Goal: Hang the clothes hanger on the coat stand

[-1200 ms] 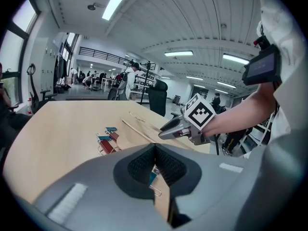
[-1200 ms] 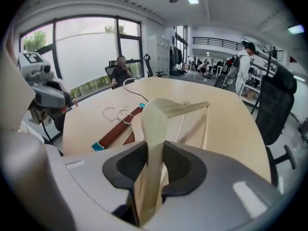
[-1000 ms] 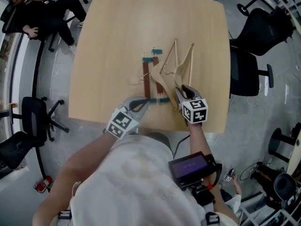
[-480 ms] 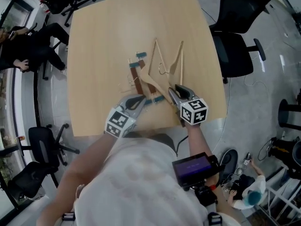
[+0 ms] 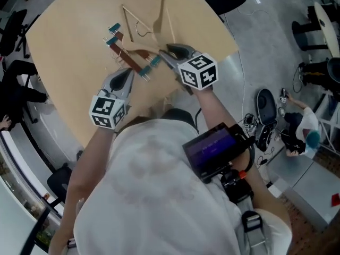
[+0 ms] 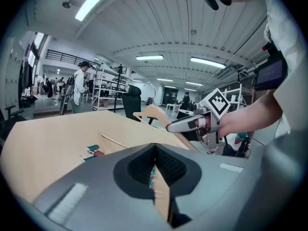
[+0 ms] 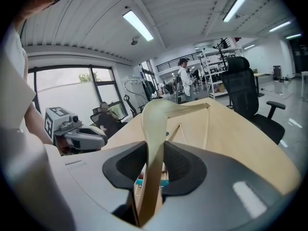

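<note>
My right gripper (image 5: 171, 52) (image 7: 155, 150) is shut on one arm of a pale wooden hanger (image 7: 159, 113) (image 5: 142, 52). The hanger rises from the jaws and curves over the table; it also shows in the left gripper view (image 6: 155, 114). A second pale hanger (image 5: 143, 19) (image 7: 192, 128) lies flat farther out. A brown hanger with teal clips (image 5: 129, 59) (image 6: 92, 150) lies beside it. My left gripper (image 5: 126, 76) (image 6: 155, 150) hovers over the table's near edge, jaws together with nothing between them, a hand's width left of the right gripper (image 6: 188, 124).
The light wooden table (image 5: 69, 52) fills the head view's upper left. Black office chairs (image 7: 245, 93) stand round it. People stand and sit in the background. A tall black pronged stand (image 6: 119, 81) rises by metal shelving far off.
The head view has swung, so the table now sits at the upper left. Both grippers have come back toward the near edge, the right one still gripping the pale hanger.
</note>
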{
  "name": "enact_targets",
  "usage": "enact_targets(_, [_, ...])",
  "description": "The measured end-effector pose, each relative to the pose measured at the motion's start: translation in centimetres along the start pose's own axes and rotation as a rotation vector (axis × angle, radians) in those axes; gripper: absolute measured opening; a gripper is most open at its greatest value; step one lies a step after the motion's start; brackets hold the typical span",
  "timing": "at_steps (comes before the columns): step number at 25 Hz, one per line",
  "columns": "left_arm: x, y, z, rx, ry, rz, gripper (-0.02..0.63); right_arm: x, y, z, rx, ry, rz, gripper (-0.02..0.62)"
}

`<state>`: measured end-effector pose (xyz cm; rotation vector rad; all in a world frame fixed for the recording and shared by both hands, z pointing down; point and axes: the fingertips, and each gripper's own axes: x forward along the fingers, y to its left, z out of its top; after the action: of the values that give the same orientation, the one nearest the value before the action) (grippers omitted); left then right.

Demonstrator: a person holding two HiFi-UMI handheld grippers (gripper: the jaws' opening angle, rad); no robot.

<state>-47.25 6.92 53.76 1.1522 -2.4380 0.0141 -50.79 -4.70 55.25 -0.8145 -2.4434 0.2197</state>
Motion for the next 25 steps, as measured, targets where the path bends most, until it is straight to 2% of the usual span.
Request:
enact_targets(5, [-1.5,-1.5,-1.0,0.029,0.000,-0.100,0.002,-3.1,3.0,-0.9,0.036,-0.058,-0.083,0.123])
enact_targets(10, [-2.5,-4.7,-1.9,0.076,0.002,-0.230,0.002,-8.0,6.2,-2.8,0.071,-0.138,-0.184,0.123])
enact_targets(16, [-2.2,-10.5,-3.2,0.148,0.028,-0.427,0.002,-14.4,8.4,-6.7,0.135,-0.207,-0.348,0.123])
enact_targets(25, [-4.0,-20.9,-5.5,0.250,0.083,-0.689,0.002,-24.0,13.2,-13.8,0.252,-0.341,-0.502,0.124])
